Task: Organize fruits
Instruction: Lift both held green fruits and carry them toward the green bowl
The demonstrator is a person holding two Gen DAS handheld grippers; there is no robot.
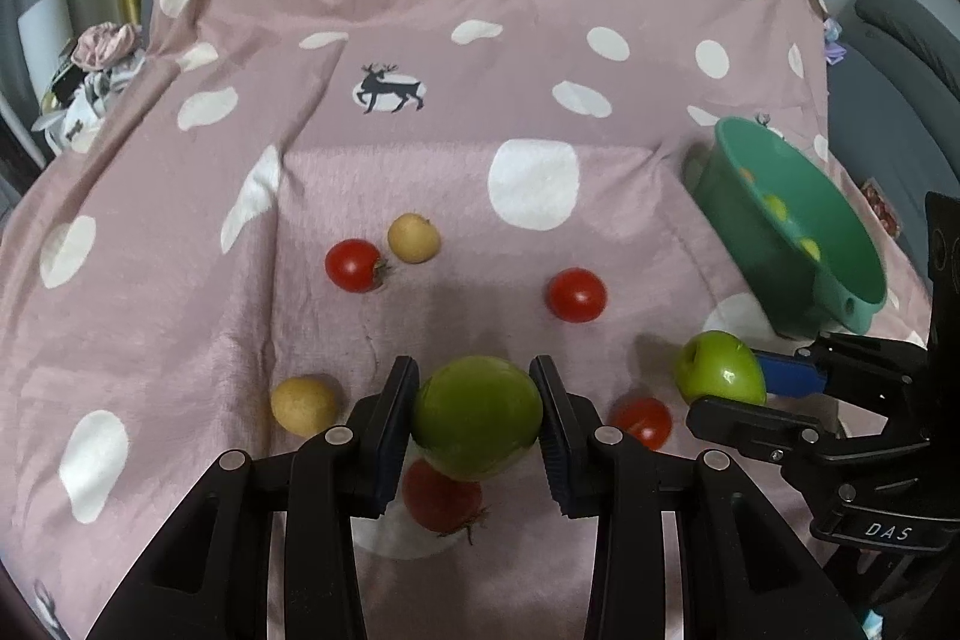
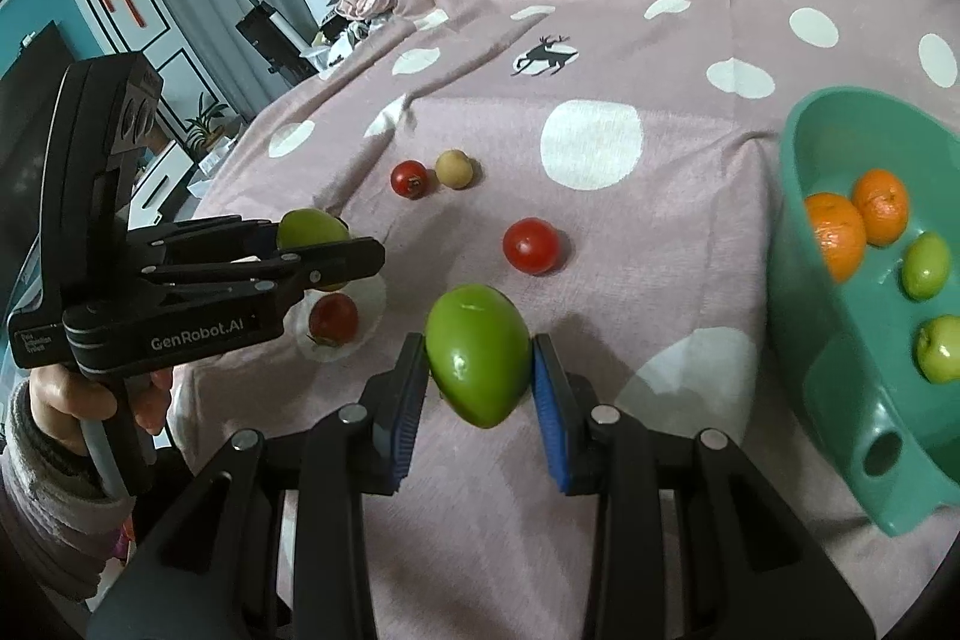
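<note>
My left gripper [image 1: 477,418] is shut on a green fruit [image 1: 477,415], held just above the pink spotted cloth [image 1: 420,184]. My right gripper [image 2: 480,370] is shut on a second green fruit [image 2: 477,361], a little left of the teal bowl [image 2: 840,370]. Each gripper shows in the other's view: the right gripper [image 1: 729,385] at the right edge, the left gripper [image 2: 327,244] at the left. Red tomatoes [image 1: 576,295] [image 1: 354,265] [image 1: 645,421] [image 1: 441,499] and two tan fruits [image 1: 413,237] [image 1: 303,405] lie on the cloth. The bowl holds two oranges [image 2: 879,205] and two green fruits [image 2: 927,265].
The teal bowl [image 1: 798,232] sits tilted at the right side of the cloth. A person's hand [image 2: 66,394] and sleeve hold the left gripper. Clutter and a pile of cloth [image 1: 102,58] lie beyond the cloth's left edge. A grey chair [image 1: 900,40] stands at far right.
</note>
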